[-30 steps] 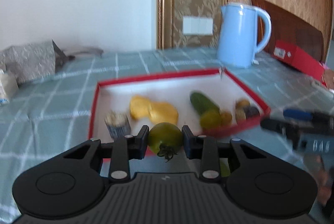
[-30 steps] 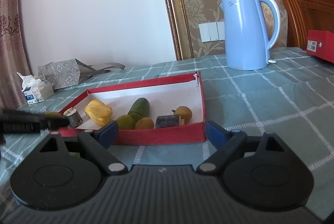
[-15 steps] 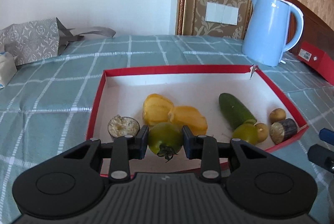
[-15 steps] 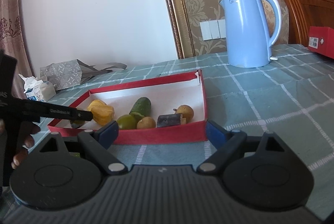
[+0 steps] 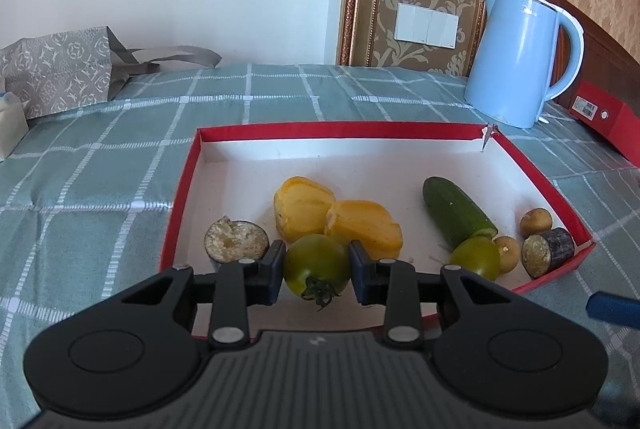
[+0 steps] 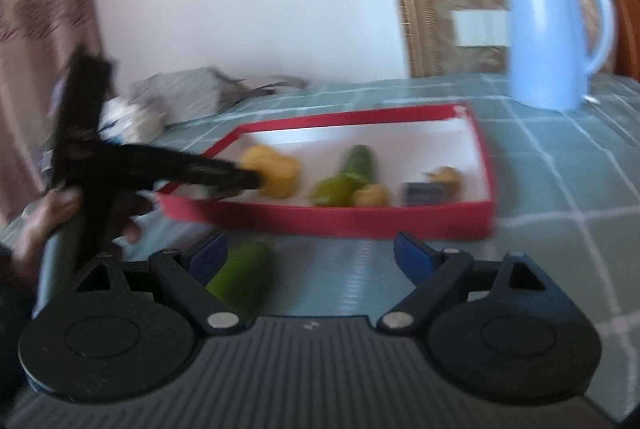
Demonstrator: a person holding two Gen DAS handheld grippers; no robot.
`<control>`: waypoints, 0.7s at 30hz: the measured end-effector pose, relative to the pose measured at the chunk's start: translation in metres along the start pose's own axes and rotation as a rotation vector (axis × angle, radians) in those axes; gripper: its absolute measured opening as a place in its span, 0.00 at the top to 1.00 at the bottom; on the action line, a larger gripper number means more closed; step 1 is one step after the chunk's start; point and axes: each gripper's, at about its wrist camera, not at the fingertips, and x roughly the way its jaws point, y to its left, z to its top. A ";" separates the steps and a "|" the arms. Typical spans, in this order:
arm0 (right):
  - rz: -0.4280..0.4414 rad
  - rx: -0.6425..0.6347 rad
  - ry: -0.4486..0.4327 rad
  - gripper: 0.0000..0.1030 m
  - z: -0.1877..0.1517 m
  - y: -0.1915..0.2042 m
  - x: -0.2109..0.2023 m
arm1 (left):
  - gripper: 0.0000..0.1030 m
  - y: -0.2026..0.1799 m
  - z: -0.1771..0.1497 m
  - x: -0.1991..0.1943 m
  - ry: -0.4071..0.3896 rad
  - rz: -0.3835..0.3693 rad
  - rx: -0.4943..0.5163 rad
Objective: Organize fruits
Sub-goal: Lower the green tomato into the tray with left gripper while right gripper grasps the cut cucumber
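My left gripper (image 5: 316, 271) is shut on a green tomato (image 5: 316, 263) and holds it over the near edge of the red box (image 5: 340, 128). In the box lie two yellow fruits (image 5: 336, 215), a cut eggplant piece (image 5: 236, 239), a cucumber half (image 5: 456, 215), a green round fruit (image 5: 476, 259), small brown fruits (image 5: 536, 223) and a dark stub (image 5: 548, 251). My right gripper (image 6: 310, 255) is open and empty in front of the box (image 6: 340, 219). A green cucumber piece (image 6: 240, 275) lies on the cloth by its left finger. The left gripper (image 6: 248, 181) shows blurred there.
A blue kettle (image 5: 520, 59) stands behind the box at the right. A red carton (image 5: 600, 119) and a wooden chair are at the far right. A patterned grey bag (image 5: 56, 69) and a tissue pack lie at the far left. The table has a green checked cloth (image 5: 100, 169).
My left gripper has moved forward with the tomato, from before the box to over its near edge. My right gripper has swung left and down; a cucumber piece now shows by it.
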 end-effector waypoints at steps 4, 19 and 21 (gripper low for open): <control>0.006 -0.056 0.038 0.14 0.005 0.027 0.013 | 0.68 0.002 0.000 -0.002 -0.012 -0.007 -0.002; -0.071 -0.094 0.106 0.63 -0.004 0.051 0.020 | 0.68 0.006 -0.001 -0.003 -0.027 -0.018 -0.023; -0.109 -0.103 0.064 0.63 0.000 0.047 0.009 | 0.68 0.004 -0.001 -0.001 -0.020 -0.016 -0.018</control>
